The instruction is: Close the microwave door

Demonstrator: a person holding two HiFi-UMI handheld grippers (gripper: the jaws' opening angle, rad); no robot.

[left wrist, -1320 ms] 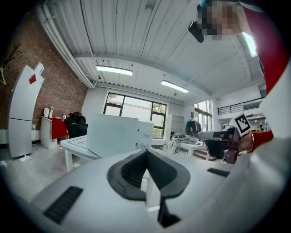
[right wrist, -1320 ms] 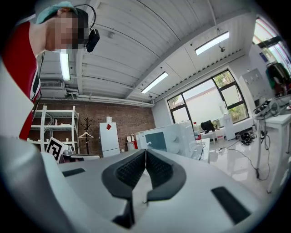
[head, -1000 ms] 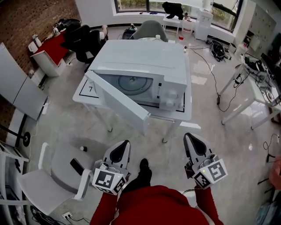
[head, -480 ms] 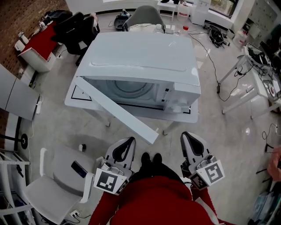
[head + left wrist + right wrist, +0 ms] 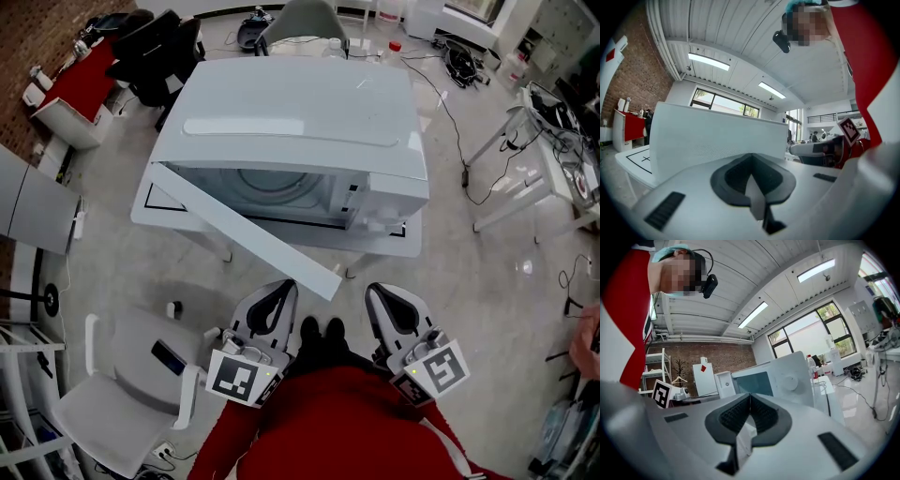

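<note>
A white microwave stands on a small white table. Its door hangs open, swung out toward me, with its free edge near my feet. My left gripper is shut and empty, its tip just below and left of that free edge, not touching it. My right gripper is also shut and empty, below the microwave's control side. In the left gripper view the door panel fills the space ahead of the gripper. The right gripper view shows the microwave's front beyond the gripper.
A white chair with a black phone on it stands at the lower left. White tables and floor cables lie to the right. A red-covered desk and a black chair are at the upper left.
I have stepped closer to the microwave, which now sits larger and lower in the head view. Both grippers have risen and drawn together toward the door's free edge, still shut.
</note>
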